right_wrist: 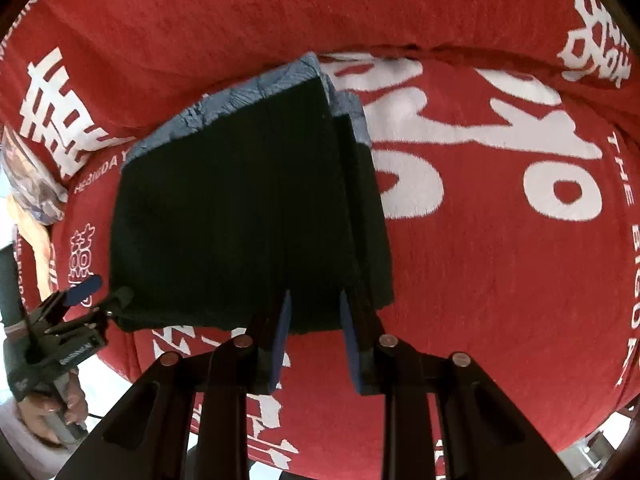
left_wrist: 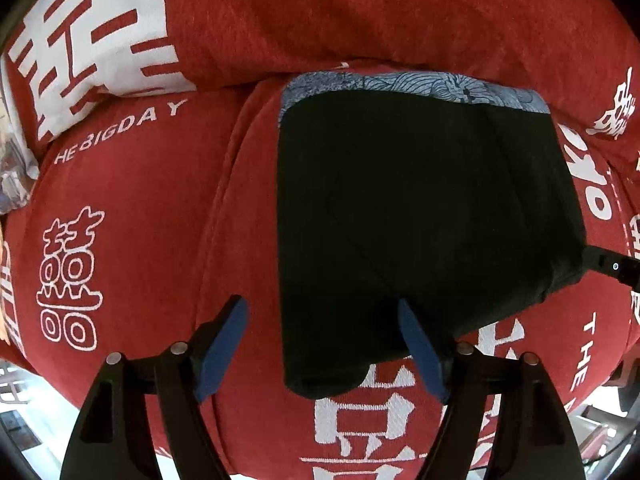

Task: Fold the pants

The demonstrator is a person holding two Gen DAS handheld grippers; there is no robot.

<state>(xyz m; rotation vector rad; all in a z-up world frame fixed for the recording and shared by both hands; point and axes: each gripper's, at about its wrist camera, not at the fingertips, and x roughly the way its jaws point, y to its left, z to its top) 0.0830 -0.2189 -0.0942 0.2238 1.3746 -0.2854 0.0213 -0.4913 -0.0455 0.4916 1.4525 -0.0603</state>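
The black pants lie folded into a rough rectangle on the red blanket, with a grey-blue patterned band along their far edge. My left gripper is open and points down over the near left corner, one blue pad over the blanket and the other over the pants. My right gripper hovers over the near right edge of the pants. Its pads stand narrowly apart and nothing is pinched between them. The left gripper also shows at the pants' near left corner.
The red blanket carries large white characters and rises into a padded ridge behind the pants. A patterned grey cloth lies at the far left. A person's hand holds the left gripper's handle. Pale floor shows below the near edge.
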